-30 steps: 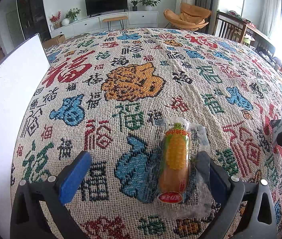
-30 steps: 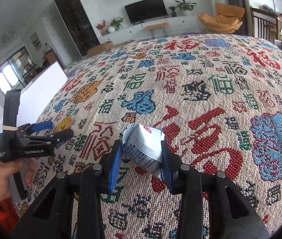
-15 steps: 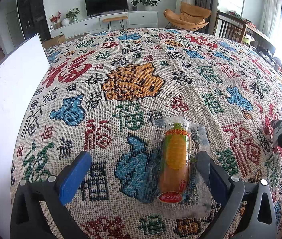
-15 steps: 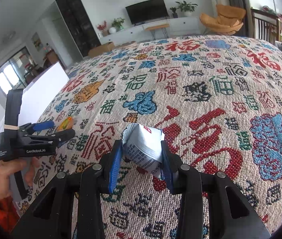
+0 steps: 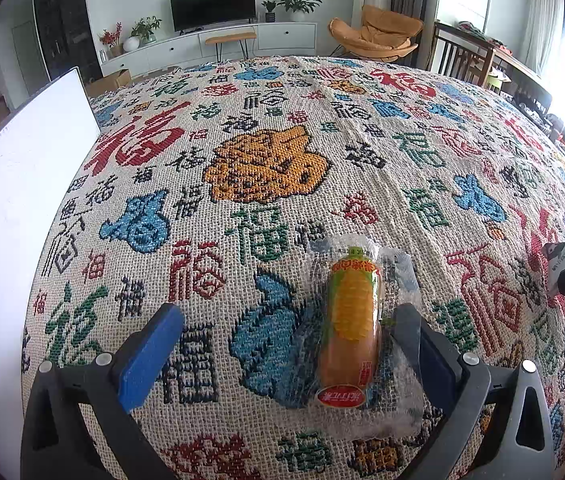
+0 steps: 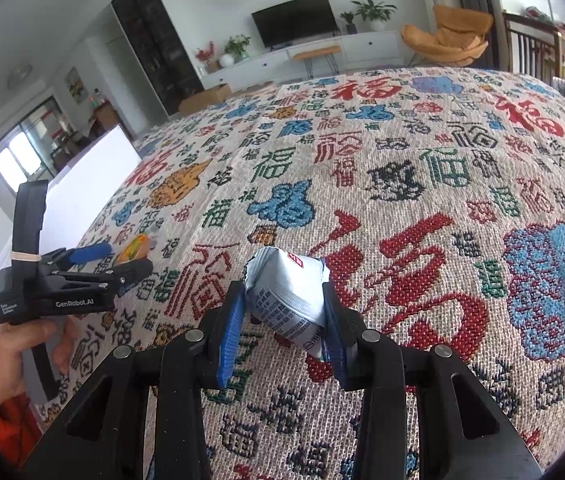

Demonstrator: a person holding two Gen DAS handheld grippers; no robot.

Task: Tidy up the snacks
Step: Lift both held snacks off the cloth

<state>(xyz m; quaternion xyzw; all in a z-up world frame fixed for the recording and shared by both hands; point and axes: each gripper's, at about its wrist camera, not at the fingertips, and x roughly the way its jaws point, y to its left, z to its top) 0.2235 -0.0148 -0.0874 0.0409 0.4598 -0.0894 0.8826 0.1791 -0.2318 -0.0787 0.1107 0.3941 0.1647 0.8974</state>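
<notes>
The corn snack [image 5: 352, 328] lies lengthwise between the left claw's [image 5: 282, 344] spread jaws, nearer its right finger, while the right claw [image 6: 282, 320] clamps a silver packet [image 6: 286, 296].

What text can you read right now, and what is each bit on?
"GenRobot.AI": side of the left gripper body.
Small white print beside it: too small to read.
Woven cloth: one Chinese character, 福, repeated in many styles.
Corn snack: red Chinese labels at both ends, blurred.
Silver packet in the right gripper: fine print and a red mark, unreadable.
</notes>
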